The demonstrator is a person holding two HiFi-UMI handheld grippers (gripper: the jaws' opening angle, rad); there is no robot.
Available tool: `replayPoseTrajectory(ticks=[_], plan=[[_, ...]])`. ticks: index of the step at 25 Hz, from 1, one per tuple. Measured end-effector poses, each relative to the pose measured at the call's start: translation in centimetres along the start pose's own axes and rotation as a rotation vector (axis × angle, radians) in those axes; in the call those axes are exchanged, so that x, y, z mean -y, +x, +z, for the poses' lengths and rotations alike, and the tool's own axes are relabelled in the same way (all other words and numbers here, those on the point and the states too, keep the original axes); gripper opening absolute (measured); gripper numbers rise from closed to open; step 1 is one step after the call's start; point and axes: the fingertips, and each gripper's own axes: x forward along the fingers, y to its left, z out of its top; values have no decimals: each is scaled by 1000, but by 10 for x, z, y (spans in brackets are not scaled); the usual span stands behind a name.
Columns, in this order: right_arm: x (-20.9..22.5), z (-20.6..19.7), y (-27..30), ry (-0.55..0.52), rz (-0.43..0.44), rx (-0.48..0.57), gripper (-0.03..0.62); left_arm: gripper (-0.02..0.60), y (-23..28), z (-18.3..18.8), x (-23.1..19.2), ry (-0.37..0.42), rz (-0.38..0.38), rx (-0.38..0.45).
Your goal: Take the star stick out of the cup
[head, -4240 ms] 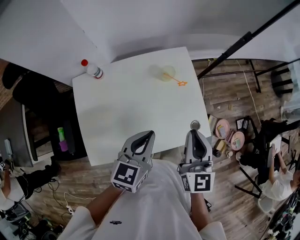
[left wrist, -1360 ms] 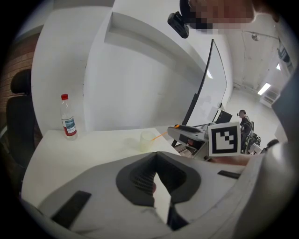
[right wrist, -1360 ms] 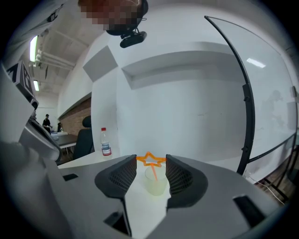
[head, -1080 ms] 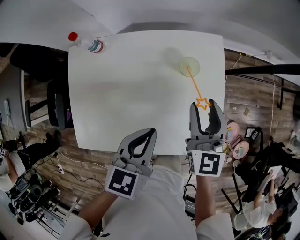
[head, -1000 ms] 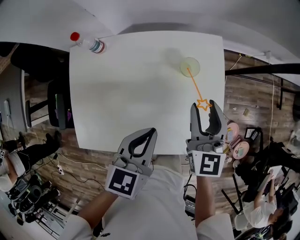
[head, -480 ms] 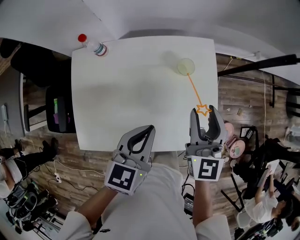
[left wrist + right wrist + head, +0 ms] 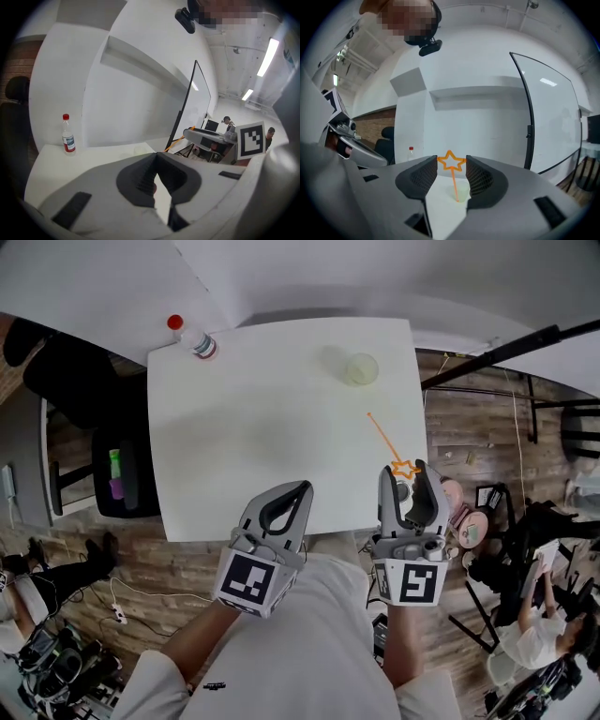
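An orange stick topped with an outline star [image 7: 404,468] hangs in the air above the white table [image 7: 262,437]. Its thin lower end [image 7: 369,414] is clear of the pale translucent cup [image 7: 361,368], which stands upright near the table's far right corner. My right gripper [image 7: 406,471] is shut on the star, whose points touch both pads. In the right gripper view the star [image 7: 451,161] sits between the jaw tips, with the cup [image 7: 462,191] behind the stick. My left gripper [image 7: 283,509] is shut on nothing at the table's near edge.
A plastic water bottle with a red cap [image 7: 195,339] stands at the table's far left corner and also shows in the left gripper view as the bottle [image 7: 68,136]. Black stands, chairs and seated people surround the table on the wooden floor.
The right gripper has drawn back toward me with the star, and the stick's lower end has come out of the cup. The left gripper stays put.
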Motion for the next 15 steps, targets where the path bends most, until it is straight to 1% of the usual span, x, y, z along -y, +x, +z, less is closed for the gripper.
replayPoseTrajectory(ticks=[2,7,15], plan=[[-1,7,-11,2,-3,4,194,3,-3,5,3,18,-11,31],[-7,13,-35,4,-24,5,195,3,-19,9,3,27,-14,53],[-16,16,-67,-11,-25,-13,195,3,-45,12,2,21,-11,104]])
